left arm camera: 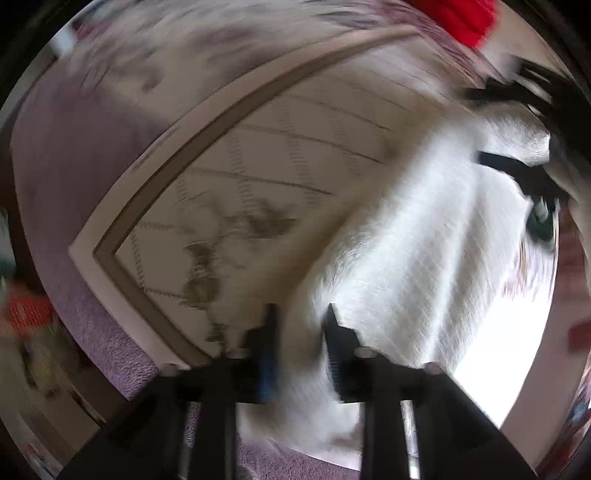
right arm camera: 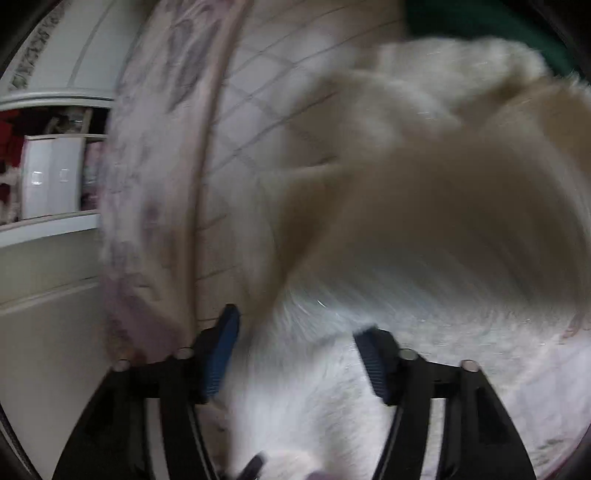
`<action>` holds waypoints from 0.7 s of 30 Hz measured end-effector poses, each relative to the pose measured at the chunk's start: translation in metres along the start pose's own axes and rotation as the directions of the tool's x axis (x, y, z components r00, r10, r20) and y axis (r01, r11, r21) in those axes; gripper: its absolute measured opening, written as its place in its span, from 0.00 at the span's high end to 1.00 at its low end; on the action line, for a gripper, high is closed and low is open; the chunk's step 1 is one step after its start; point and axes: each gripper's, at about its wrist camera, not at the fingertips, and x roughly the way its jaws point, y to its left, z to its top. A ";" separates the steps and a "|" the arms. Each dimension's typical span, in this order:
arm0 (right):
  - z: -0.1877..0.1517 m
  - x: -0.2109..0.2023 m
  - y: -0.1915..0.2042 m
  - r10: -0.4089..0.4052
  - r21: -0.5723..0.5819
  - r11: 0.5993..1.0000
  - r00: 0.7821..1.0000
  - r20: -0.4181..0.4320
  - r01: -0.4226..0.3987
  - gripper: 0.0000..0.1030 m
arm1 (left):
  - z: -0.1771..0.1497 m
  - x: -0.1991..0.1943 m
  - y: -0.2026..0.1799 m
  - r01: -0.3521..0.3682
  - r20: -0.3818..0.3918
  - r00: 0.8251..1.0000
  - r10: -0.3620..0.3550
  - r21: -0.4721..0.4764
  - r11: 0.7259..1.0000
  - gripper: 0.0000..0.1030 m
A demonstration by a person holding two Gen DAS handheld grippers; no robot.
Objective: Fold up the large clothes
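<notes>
Looking down along my left claw, I see a bed spread with a quilted cream bedspread, stitched in a diamond grid with a faded leaf print ahead of the fingers. A brown and white border band runs round the quilt's edge, and beyond it, left of the claw, lies a lilac fleece blanket. Something red sits at the far top edge, too blurred to name. The white fleece garment spreads ahead and to the right of this claw, and a fold of it runs down between the two fingers. The jaws stand narrowly apart; I cannot tell whether the pads press the cloth. The other claw shows as a dark shape at the far right, over the garment.

Through the right wrist view, my right claw is well open, its blue pads clear of the white fleece that lies between and below them. The rest of the garment bunches ahead and to the right, heavily blurred. Left of the claw the quilt's border curves away, then a pale floral bed edge, and past that a white shelf unit holding pale boxes. A dark green cloth shows at the top right.
</notes>
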 end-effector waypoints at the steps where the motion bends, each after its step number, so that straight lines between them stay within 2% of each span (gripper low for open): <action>1: -0.003 -0.006 0.002 0.051 -0.013 0.999 0.999 0.011 -0.051 0.31 | 0.003 -0.002 0.010 0.014 0.006 1.000 -0.014 -0.027 1.000 0.61; 2: -0.004 -0.010 0.001 0.084 -0.022 0.996 0.996 0.027 -0.084 0.31 | 0.005 -0.004 0.017 0.016 0.017 1.000 -0.015 -0.043 0.999 0.55; 3: -0.013 -0.024 -0.004 0.095 -0.025 0.995 0.994 0.058 -0.094 0.31 | 0.006 -0.005 0.020 0.021 0.022 1.000 -0.020 -0.046 0.999 0.42; 4: -0.019 -0.036 -0.010 0.070 -0.024 0.997 0.994 0.085 -0.068 0.31 | 0.008 -0.004 0.020 0.020 0.021 1.000 -0.019 -0.041 0.999 0.40; 6: -0.034 -0.061 -0.027 -0.043 -0.003 0.999 0.987 0.156 0.044 0.31 | 0.013 0.002 0.014 0.026 0.008 1.000 -0.025 -0.017 1.000 0.40; 8: -0.044 -0.074 -0.051 -0.119 0.056 0.992 0.976 0.182 0.110 0.30 | 0.020 0.014 0.003 0.018 -0.004 1.000 -0.018 0.019 1.000 0.40; 10: -0.054 -0.081 -0.088 -0.130 0.149 0.983 0.976 0.172 0.105 0.30 | 0.032 0.026 -0.003 -0.006 -0.009 1.000 0.006 0.056 0.998 0.40; 12: -0.055 -0.086 -0.110 -0.104 0.201 0.977 0.978 0.181 0.067 0.30 | 0.041 0.041 -0.008 -0.024 -0.028 0.999 0.026 0.080 0.996 0.40; 15: -0.026 -0.093 -0.107 -0.113 0.154 0.985 0.961 0.253 0.075 0.31 | 0.052 0.053 -0.005 -0.026 -0.042 0.999 0.029 0.064 0.998 0.40; 17: 0.007 -0.089 -0.089 -0.104 0.087 0.993 0.945 0.311 0.081 0.32 | 0.057 0.059 -0.006 -0.032 -0.045 0.998 0.035 0.062 0.998 0.38; 18: 0.030 -0.073 -0.083 -0.098 0.065 0.995 0.945 0.312 0.082 0.33 | 0.058 0.060 -0.005 -0.035 -0.045 0.998 0.038 0.064 0.997 0.38; 19: 0.055 -0.051 -0.079 -0.104 0.045 0.994 0.954 0.281 0.095 0.33 | 0.058 0.062 -0.005 -0.039 -0.043 0.998 0.042 0.067 0.997 0.38; 21: 0.096 0.001 -0.082 -0.181 0.030 0.983 0.969 0.167 0.178 0.31 | 0.059 0.062 -0.006 -0.045 -0.033 0.998 0.047 0.069 0.997 0.38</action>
